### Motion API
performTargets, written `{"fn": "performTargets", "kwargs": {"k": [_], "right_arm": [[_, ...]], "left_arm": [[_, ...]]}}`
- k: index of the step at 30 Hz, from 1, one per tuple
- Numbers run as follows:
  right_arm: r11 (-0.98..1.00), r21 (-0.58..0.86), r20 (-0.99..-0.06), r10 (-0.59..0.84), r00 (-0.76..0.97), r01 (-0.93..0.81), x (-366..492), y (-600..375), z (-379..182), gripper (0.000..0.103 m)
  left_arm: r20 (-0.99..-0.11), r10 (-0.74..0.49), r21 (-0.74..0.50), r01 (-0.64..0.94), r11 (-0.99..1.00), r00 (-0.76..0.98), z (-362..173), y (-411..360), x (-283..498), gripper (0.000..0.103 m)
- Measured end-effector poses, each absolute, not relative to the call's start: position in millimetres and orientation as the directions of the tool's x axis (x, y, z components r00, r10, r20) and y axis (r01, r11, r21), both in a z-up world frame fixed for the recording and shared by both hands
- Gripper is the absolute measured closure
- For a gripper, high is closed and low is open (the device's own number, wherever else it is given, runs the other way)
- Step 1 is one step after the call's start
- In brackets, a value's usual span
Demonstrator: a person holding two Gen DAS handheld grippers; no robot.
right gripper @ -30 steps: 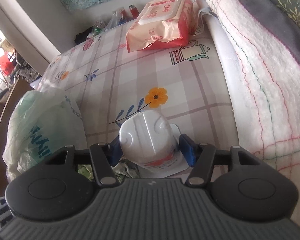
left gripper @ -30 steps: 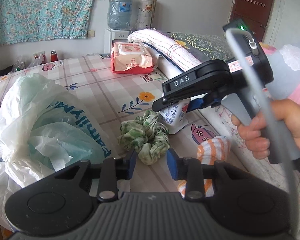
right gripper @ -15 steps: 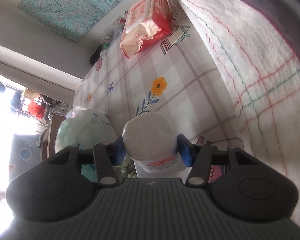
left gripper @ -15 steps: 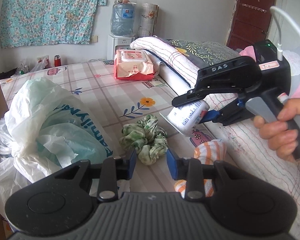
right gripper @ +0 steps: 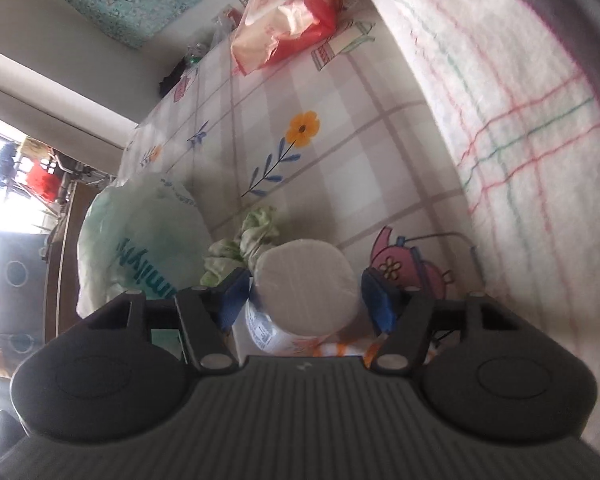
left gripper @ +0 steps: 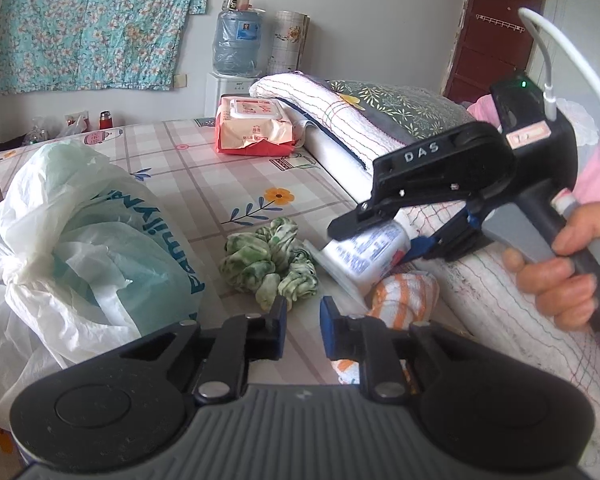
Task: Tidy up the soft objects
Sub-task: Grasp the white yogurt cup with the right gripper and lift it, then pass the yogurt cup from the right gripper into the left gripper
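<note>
Tube (right gripper: 306, 280) tilted lower; between right gripper (right gripper: 306, 294) fingers.

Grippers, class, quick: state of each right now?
Left gripper: open, holding nothing.
Right gripper: white tube between its fingers; firm grip cannot be told.

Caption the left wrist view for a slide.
Right gripper holds a white tube above the green scrunchie; left gripper waits open.

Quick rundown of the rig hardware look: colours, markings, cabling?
Both tongs have black bodies with ribbed grey housing and blue finger pads. The right tongs carry white "DAS" lettering, a green LED, a pink label, a grey trigger and a white cable. The bare right hand shows a pink sleeve.
</note>
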State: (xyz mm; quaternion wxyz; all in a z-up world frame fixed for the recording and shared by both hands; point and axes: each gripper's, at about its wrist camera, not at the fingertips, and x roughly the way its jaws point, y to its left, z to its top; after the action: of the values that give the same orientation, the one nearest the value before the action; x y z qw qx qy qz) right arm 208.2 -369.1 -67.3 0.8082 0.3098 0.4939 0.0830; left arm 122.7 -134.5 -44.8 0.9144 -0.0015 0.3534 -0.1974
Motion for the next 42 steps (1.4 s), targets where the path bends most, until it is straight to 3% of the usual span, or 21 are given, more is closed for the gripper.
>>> {"fn": "performTargets", "kwargs": {"k": [4, 8, 14, 15, 16, 21, 24, 27, 30, 34, 39, 42], "right_arm": [[0.863, 0.481, -0.782, 0.343, 0.521, 0.154, 205.8, -369.7, -52.7, 0.030], [0.870, 0.483, -0.775, 0.375, 0.510, 0.095, 205.5, -359.5, -47.1, 0.019], [0.908, 0.417, -0.816, 0.353, 0.458, 0.043, 215.4, -341.2, -63.4, 0.018], [0.915, 0.403, -0.820, 0.344, 0.458, 0.035, 215.8, -338.4, -64.6, 0.020], [0.917, 0.398, -0.820, 0.338, 0.463, 0.036, 216.3, -337.4, -64.9, 0.030], [0.741, 0.664, -0.696, 0.560, 0.449, 0.104, 217.3, -355.2, -74.8, 0.033], [0.643, 0.754, -0.635, 0.659, 0.402, 0.137, 220.1, -359.1, -89.5, 0.033], [0.644, 0.742, -0.652, 0.631, 0.420, 0.184, 218.5, -367.8, -92.2, 0.022], [0.725, 0.667, -0.700, 0.531, 0.477, 0.173, 213.7, -376.2, -77.4, 0.021], [0.742, 0.653, -0.697, 0.509, 0.505, 0.153, 207.7, -380.4, -70.6, 0.028], [0.712, 0.692, -0.649, 0.542, 0.533, 0.119, 202.6, -381.5, -68.5, 0.051], [0.695, 0.710, -0.631, 0.561, 0.535, 0.109, 204.5, -384.2, -68.7, 0.055]], "left_arm": [[-0.652, -0.361, -0.136, 0.365, 0.921, 0.667, -49.1, -134.3, 121.1, 0.085], [-0.659, -0.361, -0.141, 0.362, 0.921, 0.660, -52.7, -132.6, 121.3, 0.085], [-0.668, -0.354, -0.137, 0.359, 0.923, 0.655, -55.9, -132.3, 119.8, 0.085], [-0.667, -0.353, -0.138, 0.358, 0.924, 0.656, -55.7, -131.9, 119.7, 0.085], [-0.666, -0.353, -0.138, 0.357, 0.924, 0.657, -55.4, -131.5, 119.5, 0.085], [-0.652, -0.369, -0.150, 0.365, 0.919, 0.662, -51.8, -130.6, 118.2, 0.084], [-0.648, -0.385, -0.165, 0.372, 0.913, 0.657, -50.8, -131.4, 118.8, 0.078], [-0.655, -0.383, -0.161, 0.374, 0.913, 0.652, -50.4, -136.6, 121.9, 0.074], [-0.654, -0.393, -0.160, 0.390, 0.907, 0.646, -48.8, -143.4, 124.5, 0.071], [-0.648, -0.403, -0.139, 0.420, 0.897, 0.647, -46.0, -156.9, 130.7, 0.068], [-0.654, -0.410, -0.103, 0.462, 0.881, 0.635, -44.8, -178.0, 148.2, 0.059], [-0.677, -0.404, -0.109, 0.459, 0.882, 0.615, -49.1, -184.9, 161.1, 0.058]]}}
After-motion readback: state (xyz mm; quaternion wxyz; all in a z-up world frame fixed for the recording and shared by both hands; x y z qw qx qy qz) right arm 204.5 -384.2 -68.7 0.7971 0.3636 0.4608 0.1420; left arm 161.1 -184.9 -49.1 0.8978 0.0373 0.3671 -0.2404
